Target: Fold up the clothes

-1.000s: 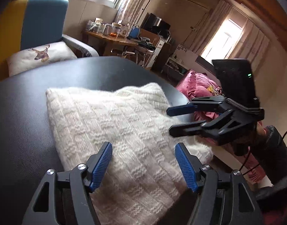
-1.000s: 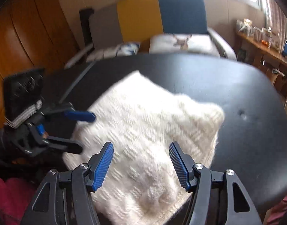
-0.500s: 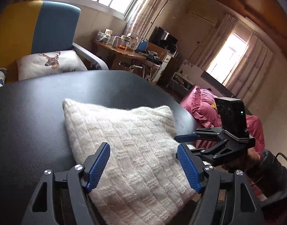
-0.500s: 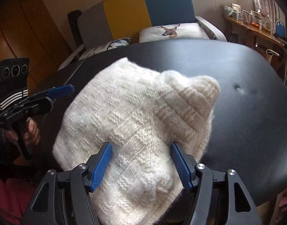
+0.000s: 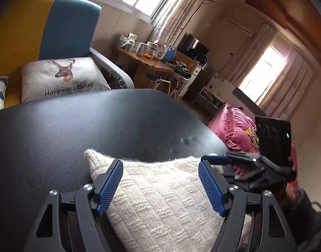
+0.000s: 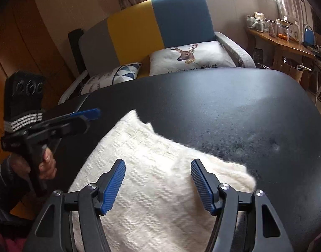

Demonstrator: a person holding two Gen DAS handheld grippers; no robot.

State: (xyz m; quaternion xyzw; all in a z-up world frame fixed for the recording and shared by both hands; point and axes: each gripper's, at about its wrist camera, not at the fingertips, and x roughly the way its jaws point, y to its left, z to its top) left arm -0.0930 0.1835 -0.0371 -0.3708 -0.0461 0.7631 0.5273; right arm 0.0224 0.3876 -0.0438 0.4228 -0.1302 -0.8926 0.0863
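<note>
Sweater (image 5: 164, 205) folded, cream knit, now at lower centre of both frames on black table (image 5: 76, 130). Left gripper (image 5: 160, 187) and right gripper (image 6: 158, 184), both spread and empty, have drawn back and risen. Fold looks finished.

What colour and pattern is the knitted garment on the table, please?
Cream-white garment, basketweave-style block knit; clearest in the right wrist view.

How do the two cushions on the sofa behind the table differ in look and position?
The deer cushion is plain white with a deer head and black lettering; the triangle cushion carries blue and grey triangles. The deer cushion sits before the sofa's blue panel, the triangle cushion before the yellow and grey panels. Both are partly hidden by the black table.
</note>
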